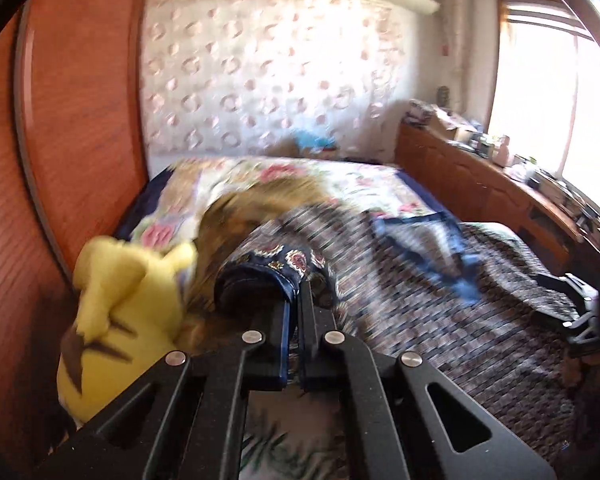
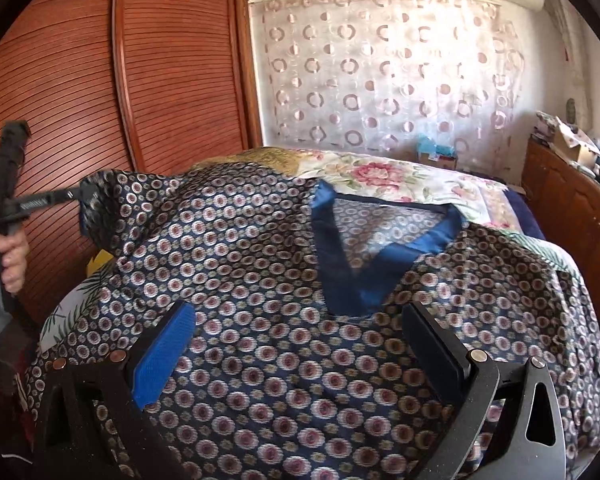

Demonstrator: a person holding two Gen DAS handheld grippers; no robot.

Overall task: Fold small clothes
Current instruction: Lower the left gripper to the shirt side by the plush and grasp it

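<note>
Left tool clamped on garment; right tool apart.
The left tool (image 1: 294, 300) grips the sleeve of the navy circle-print satin shirt (image 2: 260, 272), spread on the floral-quilted bed (image 2: 420, 184); right tool (image 2: 296, 344) hovers at 6 o'clock.

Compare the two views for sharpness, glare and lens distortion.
Left wrist view: motion blur smears the patterned shirt and the yellow plush toy, and the window is blown out white. Right wrist view: sharp, with the shirt's rosette print crisp and only mild glare at the right edge. Both views: fisheye bending curves the wardrobe doors, with dark corners.
</note>
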